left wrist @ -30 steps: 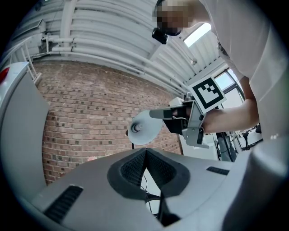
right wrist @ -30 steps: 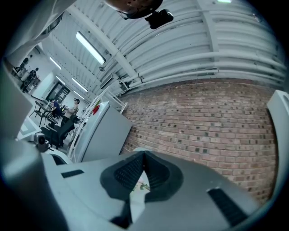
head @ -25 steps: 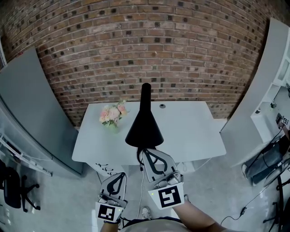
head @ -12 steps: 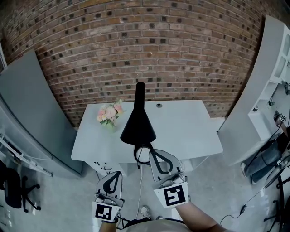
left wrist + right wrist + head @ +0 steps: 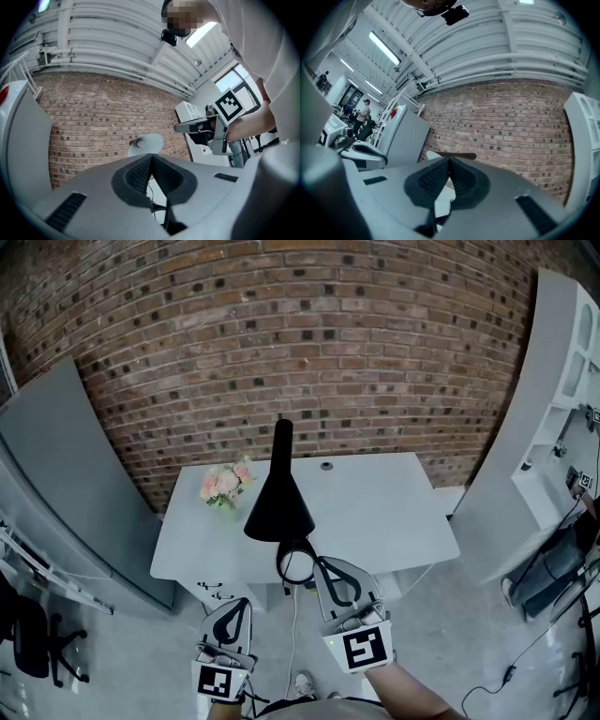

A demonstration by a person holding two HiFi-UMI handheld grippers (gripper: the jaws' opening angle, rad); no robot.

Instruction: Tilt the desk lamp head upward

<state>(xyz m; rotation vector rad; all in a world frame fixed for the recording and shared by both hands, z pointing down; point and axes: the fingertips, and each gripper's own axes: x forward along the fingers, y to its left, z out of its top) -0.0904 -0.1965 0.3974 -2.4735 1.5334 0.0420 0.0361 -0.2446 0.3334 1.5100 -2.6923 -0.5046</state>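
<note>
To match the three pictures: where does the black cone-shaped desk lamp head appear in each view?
Head view: black cone-shaped desk lamp head, centre, over the white desk.
Left gripper view: lamp head at centre, pale inside showing.
Right gripper view: lamp head left of centre, small, side-on.
Shared landmark: red-brown brick wall.

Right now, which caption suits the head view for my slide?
Shut left gripper and shut right gripper before a white desk with a black lamp and pink flowers.
</note>
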